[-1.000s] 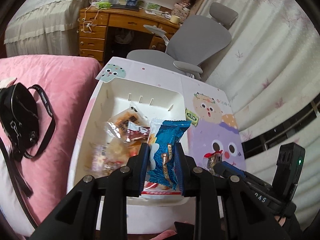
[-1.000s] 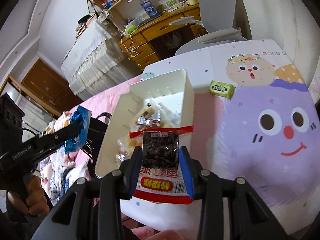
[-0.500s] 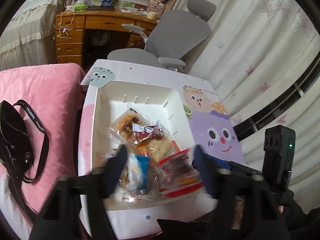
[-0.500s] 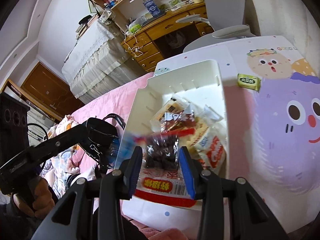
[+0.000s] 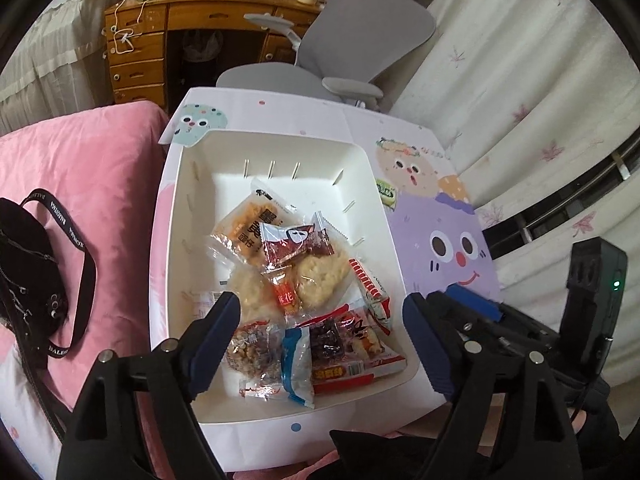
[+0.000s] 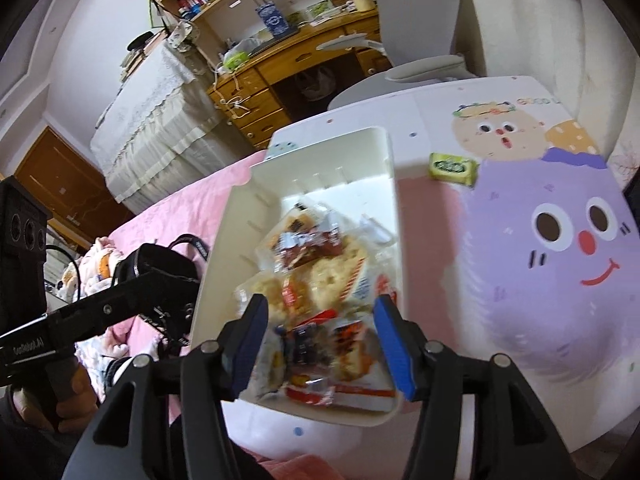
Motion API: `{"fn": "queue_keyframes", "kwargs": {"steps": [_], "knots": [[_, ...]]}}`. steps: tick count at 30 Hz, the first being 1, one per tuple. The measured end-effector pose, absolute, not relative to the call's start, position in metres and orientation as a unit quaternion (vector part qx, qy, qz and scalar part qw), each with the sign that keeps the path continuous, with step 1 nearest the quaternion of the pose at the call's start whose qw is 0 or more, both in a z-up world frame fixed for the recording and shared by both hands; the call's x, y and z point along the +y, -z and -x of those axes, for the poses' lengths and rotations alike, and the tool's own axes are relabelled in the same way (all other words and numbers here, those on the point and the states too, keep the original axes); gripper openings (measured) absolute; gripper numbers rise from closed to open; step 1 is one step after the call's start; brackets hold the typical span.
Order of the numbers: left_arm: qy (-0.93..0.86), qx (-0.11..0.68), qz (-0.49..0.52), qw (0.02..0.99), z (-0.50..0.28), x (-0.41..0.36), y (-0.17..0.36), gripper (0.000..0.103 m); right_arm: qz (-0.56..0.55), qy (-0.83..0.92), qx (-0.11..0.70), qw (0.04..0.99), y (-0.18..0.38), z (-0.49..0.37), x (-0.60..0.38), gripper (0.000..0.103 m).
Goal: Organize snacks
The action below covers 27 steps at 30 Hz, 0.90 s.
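Note:
A white bin (image 5: 276,148) (image 6: 320,152) stands on the cartoon-printed table and holds several snack packets. The blue-and-white packet (image 5: 298,360) and the red-edged packet of dark snacks (image 5: 340,356) (image 6: 320,356) lie at the bin's near end. My left gripper (image 5: 320,344) is open and empty above that end. My right gripper (image 6: 320,340) is open and empty above the same spot. A small green packet (image 5: 386,192) (image 6: 452,168) lies on the table right of the bin.
The table (image 5: 440,240) (image 6: 540,280) carries a purple cartoon face on its right part. A pink bed (image 5: 80,152) with a black bag (image 5: 28,264) lies left of it. A grey office chair (image 5: 360,32) and a wooden desk (image 5: 160,40) stand behind.
Both grippers opened and let go of their packets. The blue packet and the red-edged packet now lie in the bin's near end. Both grippers shifted over the bin.

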<state>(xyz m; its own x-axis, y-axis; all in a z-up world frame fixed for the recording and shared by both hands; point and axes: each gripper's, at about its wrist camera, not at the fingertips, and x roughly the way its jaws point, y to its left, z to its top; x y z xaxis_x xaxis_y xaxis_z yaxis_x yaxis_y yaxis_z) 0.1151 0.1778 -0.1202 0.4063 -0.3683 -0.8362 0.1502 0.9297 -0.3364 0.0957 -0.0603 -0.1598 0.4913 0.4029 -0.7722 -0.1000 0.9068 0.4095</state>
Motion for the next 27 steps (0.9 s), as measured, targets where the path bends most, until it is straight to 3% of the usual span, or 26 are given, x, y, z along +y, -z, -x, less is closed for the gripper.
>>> {"fn": "queue_keyframes", "kwargs": {"steps": [15,27], "knots": [[0.051,0.559,0.142,0.815,-0.163,0.126,0.124,0.082,-0.06,-0.148,0.466,0.87,0.162,-0.152,-0.122,0.062],[-0.028,0.594,0.147,0.79,-0.201,0.099,0.156,0.082,0.022,-0.178,0.446,0.877,0.208,-0.239,-0.152,0.062]]}}
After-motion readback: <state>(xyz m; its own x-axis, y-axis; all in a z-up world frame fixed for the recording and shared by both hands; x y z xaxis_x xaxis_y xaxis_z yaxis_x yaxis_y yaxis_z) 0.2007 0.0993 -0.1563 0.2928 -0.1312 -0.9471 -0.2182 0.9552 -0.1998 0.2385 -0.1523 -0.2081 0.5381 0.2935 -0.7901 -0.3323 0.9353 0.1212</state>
